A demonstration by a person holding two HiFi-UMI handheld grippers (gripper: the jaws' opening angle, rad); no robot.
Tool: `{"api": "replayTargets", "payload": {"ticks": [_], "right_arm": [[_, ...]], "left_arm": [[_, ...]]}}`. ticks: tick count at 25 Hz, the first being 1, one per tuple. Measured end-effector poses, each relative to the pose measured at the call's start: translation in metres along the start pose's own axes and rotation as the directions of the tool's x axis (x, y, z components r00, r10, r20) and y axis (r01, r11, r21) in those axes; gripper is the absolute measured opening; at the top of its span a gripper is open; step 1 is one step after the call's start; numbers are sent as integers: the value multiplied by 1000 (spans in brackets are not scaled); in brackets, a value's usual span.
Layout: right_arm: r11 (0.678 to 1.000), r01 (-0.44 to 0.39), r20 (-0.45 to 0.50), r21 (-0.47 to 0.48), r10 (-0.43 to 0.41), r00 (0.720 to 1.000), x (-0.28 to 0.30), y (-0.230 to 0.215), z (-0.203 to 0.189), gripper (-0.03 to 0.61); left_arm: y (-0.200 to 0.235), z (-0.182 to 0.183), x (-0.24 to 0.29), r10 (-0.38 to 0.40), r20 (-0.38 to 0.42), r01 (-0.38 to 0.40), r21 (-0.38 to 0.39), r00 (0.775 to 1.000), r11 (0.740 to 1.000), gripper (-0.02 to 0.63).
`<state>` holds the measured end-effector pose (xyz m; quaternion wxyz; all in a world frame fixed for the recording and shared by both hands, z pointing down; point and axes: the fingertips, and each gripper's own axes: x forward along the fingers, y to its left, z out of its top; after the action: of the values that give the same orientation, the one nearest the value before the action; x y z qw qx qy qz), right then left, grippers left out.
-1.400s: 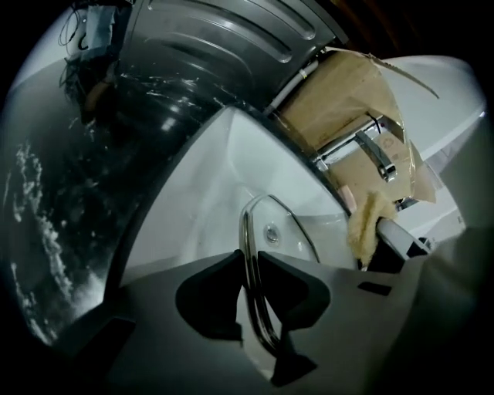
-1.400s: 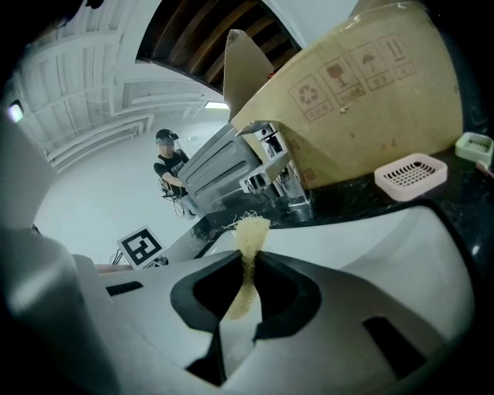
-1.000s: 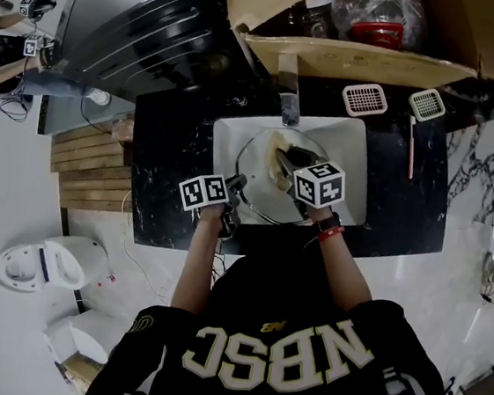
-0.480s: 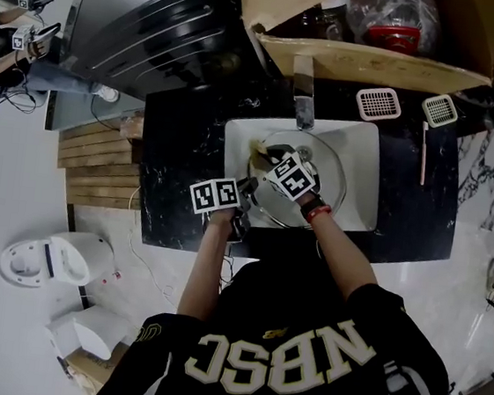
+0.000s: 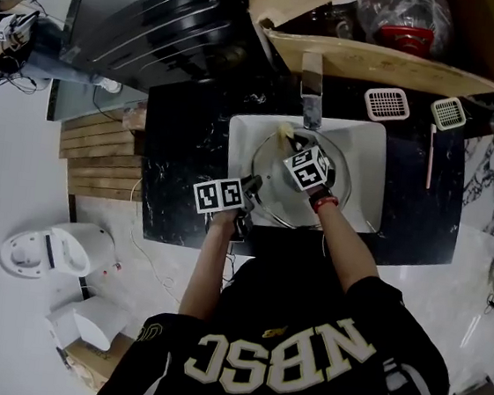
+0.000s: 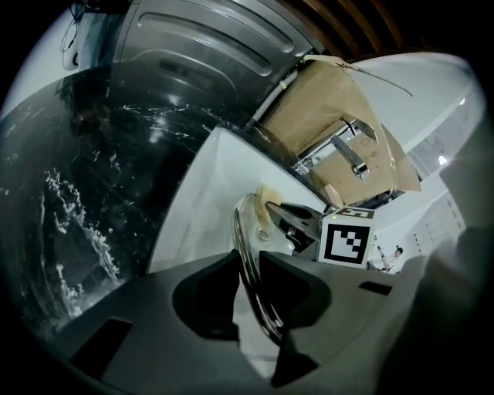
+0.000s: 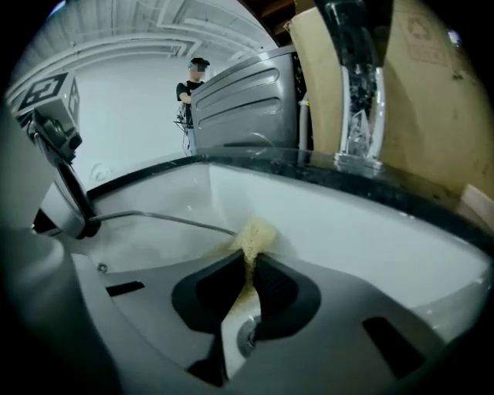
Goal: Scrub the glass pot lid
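Observation:
The round glass pot lid (image 5: 317,200) stands tilted in the white sink (image 5: 364,144). My left gripper (image 5: 250,189) is shut on its metal rim (image 6: 245,231) at the near left and holds it up on edge. My right gripper (image 5: 289,146) is over the lid's far side, shut on a yellow sponge (image 5: 284,133). In the right gripper view the sponge (image 7: 255,234) sticks out past the fingertips and presses at the lid's rim (image 7: 154,218) near the sink wall. The left gripper view shows the sponge (image 6: 266,199) against the lid's far edge.
A faucet (image 5: 311,89) stands behind the sink on the black counter (image 5: 182,141). Behind it lies an open cardboard box (image 5: 377,64). Two white grid strainers (image 5: 388,104) (image 5: 449,112) lie at the back right. A steel appliance (image 5: 160,23) is at the far left.
My right gripper has rolled and carried the sponge across the lid, down toward its far rim. The left gripper has kept its hold on the rim in the same place.

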<state>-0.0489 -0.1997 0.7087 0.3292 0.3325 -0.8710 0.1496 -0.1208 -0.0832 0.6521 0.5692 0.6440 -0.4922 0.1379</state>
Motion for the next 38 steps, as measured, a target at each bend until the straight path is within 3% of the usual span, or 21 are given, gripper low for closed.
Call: {"api": "replayTargets", "payload": {"ticks": [4,10,15,19,23,30,34,38], "right_arm": [[998,63,-51,-30,-65,997,-2,-20,-17,32],[984,143,-182,-109,-161,970,-15,-50,-48,31],[967,181,-314,-177,-230,921,-39,-74,-77,31],[959,132,-420,-249,-230,878,-57,-76,-97,29],[940,57,-531,-335,-238,814,-84,-79,-121,29],[940,-154,-681,-304,-101,725,-121,-53,-145,29],[939,-283,-745,-194,46,665,-148,-36,-152,29],[907,-413,-741,-83,221,634,-160,-4,-149,29]], "left_arm": [[1,-4,1,17,-13,-17,28,1000,999,94],[0,-5,1,0,5,0,0,1000,1000,94],[0,-3,2,-12,9,12,9,1000,1000,94],[3,-1,-2,-18,21,18,-4,1000,1000,92],[0,-1,1,-31,28,31,-9,999,999,94],[1,1,1,-29,41,30,-9,999,1000,93],[-2,0,3,-35,47,36,-12,998,999,94],[0,1,1,-32,45,33,-15,998,999,93]]}}
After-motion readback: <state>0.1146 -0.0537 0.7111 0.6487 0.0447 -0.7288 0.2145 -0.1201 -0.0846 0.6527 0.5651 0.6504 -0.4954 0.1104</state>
